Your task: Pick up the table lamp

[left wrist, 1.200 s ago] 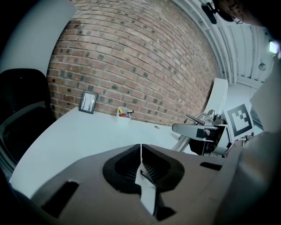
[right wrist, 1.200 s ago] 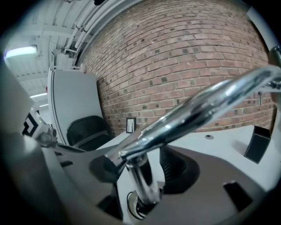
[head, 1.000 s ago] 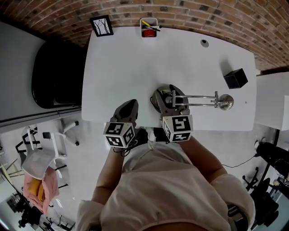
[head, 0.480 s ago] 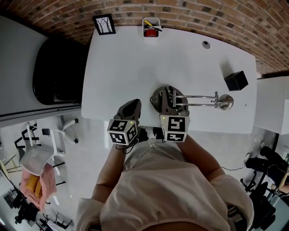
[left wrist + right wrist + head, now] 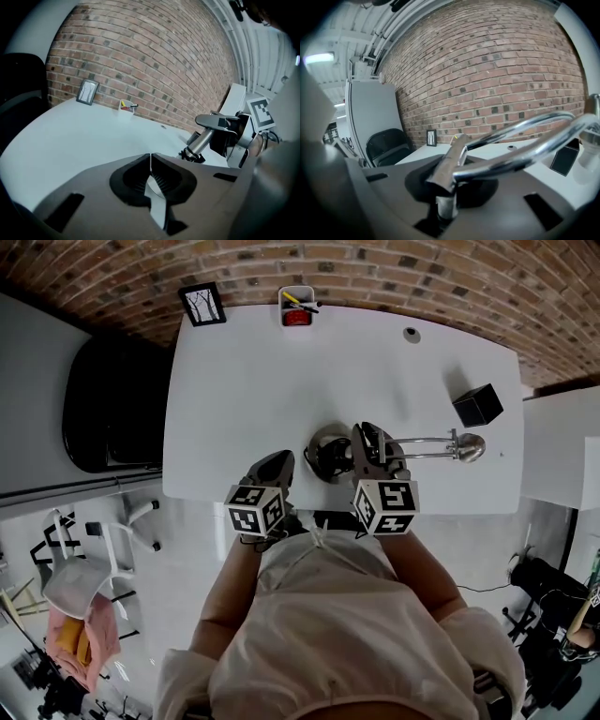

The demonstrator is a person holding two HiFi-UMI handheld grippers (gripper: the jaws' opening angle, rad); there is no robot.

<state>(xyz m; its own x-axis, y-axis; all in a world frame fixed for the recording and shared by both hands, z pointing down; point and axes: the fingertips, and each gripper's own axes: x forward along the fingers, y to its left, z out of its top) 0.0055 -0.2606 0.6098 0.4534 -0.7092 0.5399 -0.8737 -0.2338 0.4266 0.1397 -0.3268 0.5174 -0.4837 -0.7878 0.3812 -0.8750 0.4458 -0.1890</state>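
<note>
We see bare table (image 5: 234, 381) left of and behind the lamp (image 5: 323, 439), plenty of room to pass. Lamp's twin chrome arms (image 5: 427, 440) run right, barring low passage there; black cube (image 5: 476, 405) just beyond. Pen cup (image 5: 297, 307) and picture frame (image 5: 202, 304) crowd the far edge by the brick wall (image 5: 422, 273). Chair (image 5: 103, 399) blocks table's left side.

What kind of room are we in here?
Probably an office or a studio workroom, though little of the room shows. A white desk stands against a brick wall with a black chair beside it. A pen cup and a table lamp are on the desk.
</note>
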